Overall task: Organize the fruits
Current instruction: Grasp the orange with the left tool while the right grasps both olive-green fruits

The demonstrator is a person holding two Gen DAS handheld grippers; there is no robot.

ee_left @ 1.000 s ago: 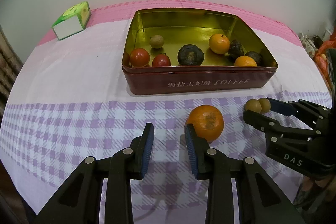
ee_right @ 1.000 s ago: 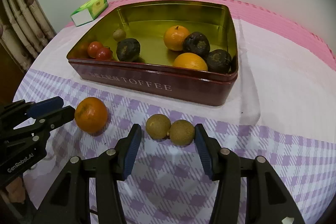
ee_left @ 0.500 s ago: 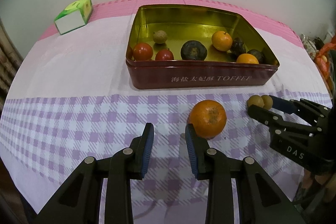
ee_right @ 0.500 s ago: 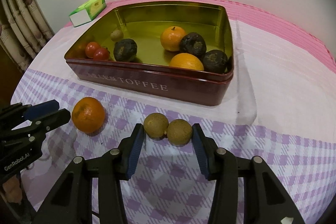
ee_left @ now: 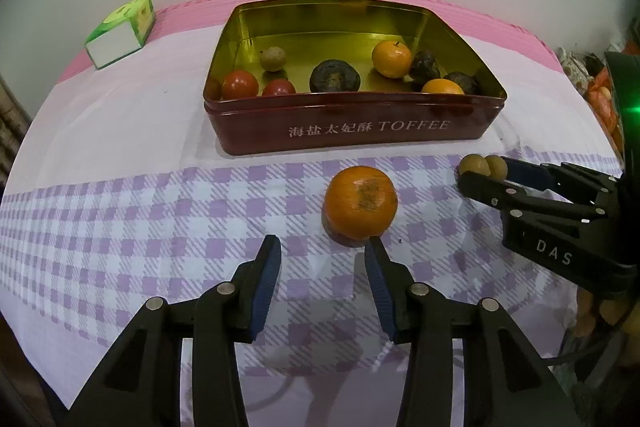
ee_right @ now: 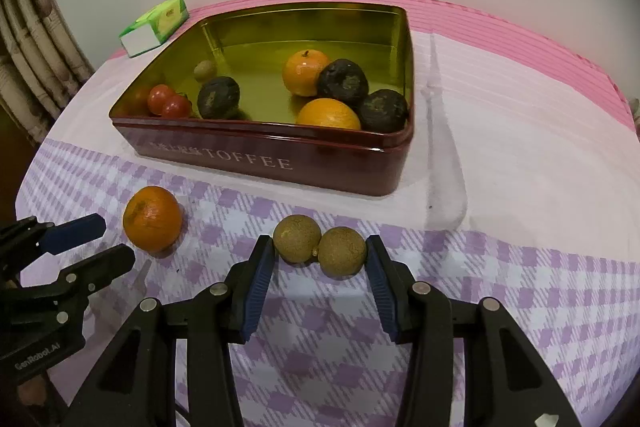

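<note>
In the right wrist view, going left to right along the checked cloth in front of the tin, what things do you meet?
left gripper → loose orange → first brown longan → second brown longan, touching the first, both between the right gripper fingers.

Table [ee_left: 120, 131] is covered by a cloth: pink stripes at the far edge, plain pale band mid, purple check nearest the cameras. Directly on it:
- red TOFFEE tin [ee_left: 360, 135], open top, on the pale band
- green-and-white carton [ee_left: 120, 27], far left corner, well apart from the tin
- loose orange [ee_left: 360, 203] on the check, just in front of the tin
- two small brown fruits [ee_right: 320, 245], touching each other, on the check to the orange's right
</note>
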